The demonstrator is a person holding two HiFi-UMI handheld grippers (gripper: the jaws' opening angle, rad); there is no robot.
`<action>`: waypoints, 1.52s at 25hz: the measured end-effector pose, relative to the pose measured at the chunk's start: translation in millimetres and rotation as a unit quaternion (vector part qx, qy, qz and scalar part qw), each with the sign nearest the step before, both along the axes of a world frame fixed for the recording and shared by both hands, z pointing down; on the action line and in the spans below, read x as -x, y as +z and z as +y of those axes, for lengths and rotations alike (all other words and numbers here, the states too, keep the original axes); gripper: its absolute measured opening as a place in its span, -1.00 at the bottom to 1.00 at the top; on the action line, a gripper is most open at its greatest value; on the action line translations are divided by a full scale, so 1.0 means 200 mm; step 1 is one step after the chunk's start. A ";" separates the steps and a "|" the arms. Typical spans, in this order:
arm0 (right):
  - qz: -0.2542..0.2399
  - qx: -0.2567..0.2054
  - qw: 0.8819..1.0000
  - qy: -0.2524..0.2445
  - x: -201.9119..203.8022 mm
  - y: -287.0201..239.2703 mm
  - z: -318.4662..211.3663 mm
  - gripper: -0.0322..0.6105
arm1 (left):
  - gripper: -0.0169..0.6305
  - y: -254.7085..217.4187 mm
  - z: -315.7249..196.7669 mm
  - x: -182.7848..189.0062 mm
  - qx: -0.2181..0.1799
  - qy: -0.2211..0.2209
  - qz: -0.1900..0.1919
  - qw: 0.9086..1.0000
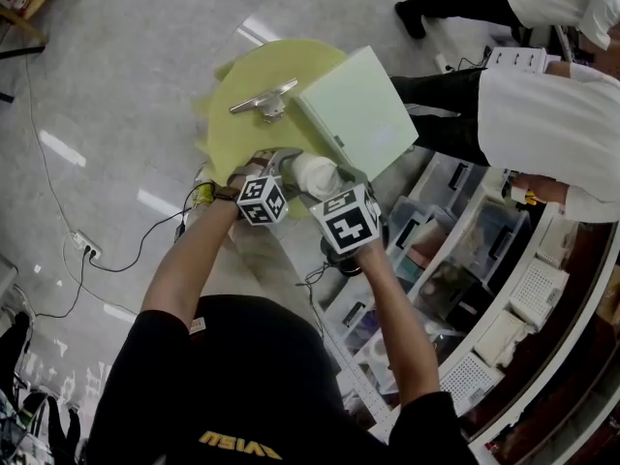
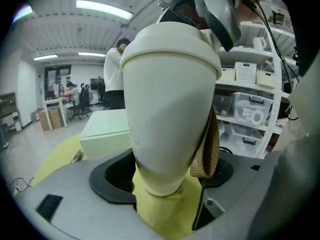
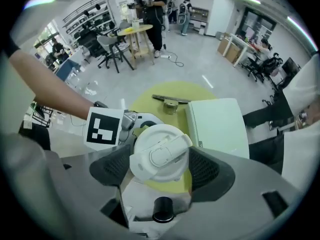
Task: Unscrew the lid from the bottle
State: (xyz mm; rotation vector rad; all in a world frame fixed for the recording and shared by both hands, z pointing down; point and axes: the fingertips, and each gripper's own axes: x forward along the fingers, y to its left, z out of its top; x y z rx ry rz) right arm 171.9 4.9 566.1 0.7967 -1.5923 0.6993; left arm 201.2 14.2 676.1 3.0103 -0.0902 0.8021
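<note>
Right gripper view: my right tool (image 3: 159, 168) clamps the white lid (image 3: 161, 153) from above, with a pad on each side. My left tool (image 2: 167, 179) grips the white bottle (image 2: 170, 104) by its lower body, over the yellow bench (image 1: 228, 100).

The cream-white bottle (image 2: 167, 119), tapering toward its base, is upright over the yellow table (image 1: 232, 95), round lid (image 3: 160, 151) on top.

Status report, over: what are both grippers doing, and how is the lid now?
Left gripper shut on bottle near its base. Right gripper shut on lid from above. Lid seated on bottle. Pale green box close by, not blocking.
</note>
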 end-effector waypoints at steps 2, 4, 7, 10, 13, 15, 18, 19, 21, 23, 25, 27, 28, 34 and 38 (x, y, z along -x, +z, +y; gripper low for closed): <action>0.010 0.002 0.999 -0.045 0.01 0.00 0.01 0.24 | 0.19 0.00 0.00 0.00 0.002 0.006 -0.001 1.000; 0.020 0.006 0.995 -0.096 0.01 0.00 0.02 0.24 | 0.19 -0.01 0.00 0.00 0.004 0.011 -0.002 1.000; 0.040 0.015 0.979 -0.197 0.01 0.01 0.05 0.24 | 0.19 0.00 0.01 0.00 0.005 0.022 -0.002 1.000; 0.066 0.025 0.947 -0.313 0.00 0.02 0.07 0.24 | 0.19 0.00 0.01 -0.01 0.009 0.032 -0.001 0.999; 0.094 0.027 0.906 -0.412 0.00 0.04 0.09 0.23 | 0.19 0.00 0.01 -0.01 0.015 0.035 0.000 0.999; 0.107 0.025 0.883 -0.457 0.01 0.04 0.09 0.23 | 0.19 0.00 0.01 -0.01 0.017 0.035 0.001 0.999; 0.105 0.020 0.859 -0.500 0.00 0.04 0.10 0.23 | 0.19 0.01 0.01 -0.01 0.021 0.037 0.002 0.999; 0.104 0.018 0.852 -0.512 0.00 0.04 0.11 0.23 | 0.19 0.01 0.01 -0.01 0.022 0.038 0.003 0.999; 0.105 0.018 0.841 -0.531 -0.01 0.04 0.11 0.24 | 0.19 0.01 0.01 -0.01 0.023 0.038 0.003 0.999; 0.108 0.021 0.836 -0.537 0.00 0.04 0.11 0.24 | 0.19 0.01 0.01 -0.01 0.024 0.036 0.003 0.999; 0.113 0.021 0.840 -0.531 0.00 0.04 0.10 0.24 | 0.19 0.00 0.01 -0.01 0.025 0.034 0.002 0.999; 0.118 0.019 0.859 -0.499 -0.01 0.03 0.10 0.24 | 0.19 0.00 0.01 -0.01 0.027 0.035 0.000 0.999; 0.120 0.018 0.873 -0.472 -0.03 0.03 0.10 0.25 | 0.19 0.01 0.02 -0.01 0.029 0.035 -0.001 0.999; 0.042 -0.017 0.980 -0.191 -0.07 -0.02 0.09 0.28 | 0.19 0.02 0.01 -0.01 0.035 0.033 0.003 0.999; -0.030 -0.030 0.994 0.099 -0.10 0.00 0.12 0.30 | 0.19 0.02 0.02 0.00 0.040 0.031 0.005 0.999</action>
